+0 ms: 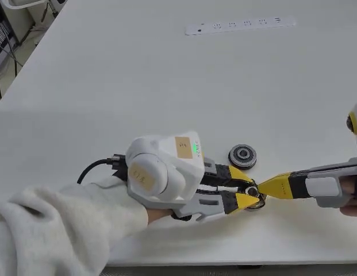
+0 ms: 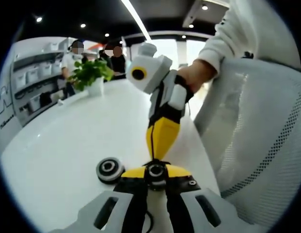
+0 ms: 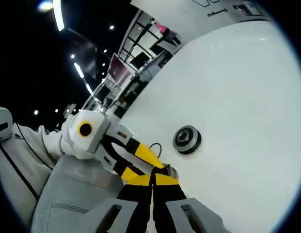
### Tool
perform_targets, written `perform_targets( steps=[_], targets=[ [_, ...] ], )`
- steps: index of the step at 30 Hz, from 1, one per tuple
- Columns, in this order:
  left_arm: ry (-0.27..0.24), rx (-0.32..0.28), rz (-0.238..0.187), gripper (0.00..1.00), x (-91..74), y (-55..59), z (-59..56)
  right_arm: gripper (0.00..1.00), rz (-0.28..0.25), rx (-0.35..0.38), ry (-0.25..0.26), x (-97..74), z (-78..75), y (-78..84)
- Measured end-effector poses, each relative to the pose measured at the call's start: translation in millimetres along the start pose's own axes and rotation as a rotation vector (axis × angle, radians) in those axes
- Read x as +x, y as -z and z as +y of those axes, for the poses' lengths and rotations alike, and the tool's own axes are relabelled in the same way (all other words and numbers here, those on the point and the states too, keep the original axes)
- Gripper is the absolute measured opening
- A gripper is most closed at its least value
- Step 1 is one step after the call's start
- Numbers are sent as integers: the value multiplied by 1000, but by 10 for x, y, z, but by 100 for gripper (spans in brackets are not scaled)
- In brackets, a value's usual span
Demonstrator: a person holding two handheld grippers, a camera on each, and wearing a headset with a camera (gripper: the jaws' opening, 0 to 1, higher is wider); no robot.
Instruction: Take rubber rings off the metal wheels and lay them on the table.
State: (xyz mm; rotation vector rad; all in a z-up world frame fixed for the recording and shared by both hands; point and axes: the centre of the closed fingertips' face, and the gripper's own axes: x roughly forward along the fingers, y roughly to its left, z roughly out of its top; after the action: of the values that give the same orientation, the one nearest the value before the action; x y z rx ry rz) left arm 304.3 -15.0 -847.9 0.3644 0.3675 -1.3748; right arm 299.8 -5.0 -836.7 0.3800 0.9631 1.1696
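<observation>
Left gripper: held by a hand in a white sleeve. Its jaws are clamped on a metal wheel from two sides, near the front edge of the tabletop.
Held wheel: sits between the left gripper's yellow tips, low over the tabletop. Whether it rests on the surface cannot be told.
Right gripper: enters from the right. Its jaws are drawn together and the tips meet the rim of the held wheel. Whether a rubber ring is pinched between them is too small to tell.
Free wheel: lies flat on the tabletop, just beyond the held wheel and apart from both grippers. It has a dark outer band around a lighter hub.
Head view, additional: a white power strip lies at the far side of the tabletop.
Left gripper view, additional: the held wheel appears face-on between the gripper's own tips, with the right gripper's point touching its upper rim. A potted plant stands at the far end, and a mesh chair back is at the right.
Right gripper view, additional: only a thin seam separates its own jaws. The free wheel lies up and to the right of the tips.
</observation>
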Motion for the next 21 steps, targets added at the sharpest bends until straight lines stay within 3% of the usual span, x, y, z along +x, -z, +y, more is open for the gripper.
perform_targets(
  steps=[14, 21],
  targets=[
    [-7, 2, 2, 14, 4, -3, 0, 0, -37, 58, -37, -16, 11, -47],
    [-13, 13, 5, 14, 6, -3, -5, 0, -42, 47, -22, -31, -13, -49]
  ],
)
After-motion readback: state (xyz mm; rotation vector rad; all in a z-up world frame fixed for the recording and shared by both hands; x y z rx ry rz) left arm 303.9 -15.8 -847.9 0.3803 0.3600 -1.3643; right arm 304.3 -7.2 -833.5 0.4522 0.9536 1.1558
